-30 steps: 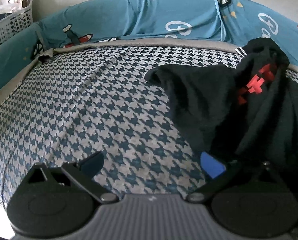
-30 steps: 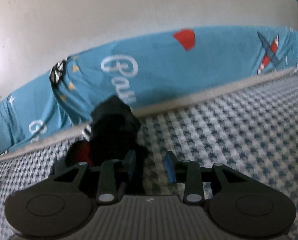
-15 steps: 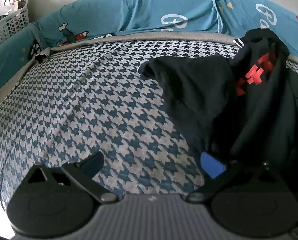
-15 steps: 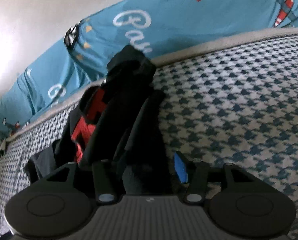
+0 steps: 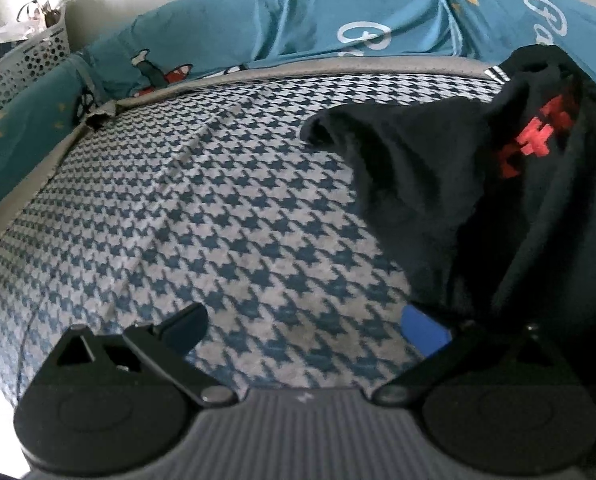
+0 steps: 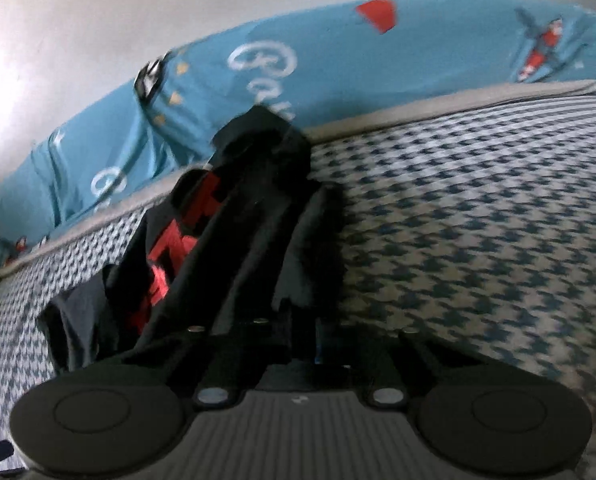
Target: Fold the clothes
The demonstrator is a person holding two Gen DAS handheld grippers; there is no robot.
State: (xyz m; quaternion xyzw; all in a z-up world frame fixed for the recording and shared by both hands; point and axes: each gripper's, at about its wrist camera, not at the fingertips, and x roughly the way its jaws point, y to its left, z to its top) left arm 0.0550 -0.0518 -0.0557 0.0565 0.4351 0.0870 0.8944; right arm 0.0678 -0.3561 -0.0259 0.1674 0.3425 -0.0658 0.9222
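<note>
A black garment with a red print point(image 5: 438, 168) lies bunched on the right side of the houndstooth bed sheet point(image 5: 217, 208). My left gripper point(image 5: 304, 324) hovers low over the sheet, open, its right blue pad point(image 5: 422, 330) at the garment's near edge and nothing between the fingers. In the right wrist view the black garment point(image 6: 249, 208) rises in a ridge from my right gripper point(image 6: 298, 332), whose fingers are drawn together with the black cloth pinched between them. The cloth hides the right gripper's fingertips.
A teal padded bumper with cartoon prints point(image 5: 338, 20) runs along the far and left sides of the bed, in front of a pale wall point(image 6: 97, 20). A white perforated basket point(image 5: 21, 68) stands at the far left. Bare sheet point(image 6: 478, 220) stretches right of the garment.
My right gripper went from open beside the garment to shut on its near part. The left gripper stayed open and has hardly moved.
</note>
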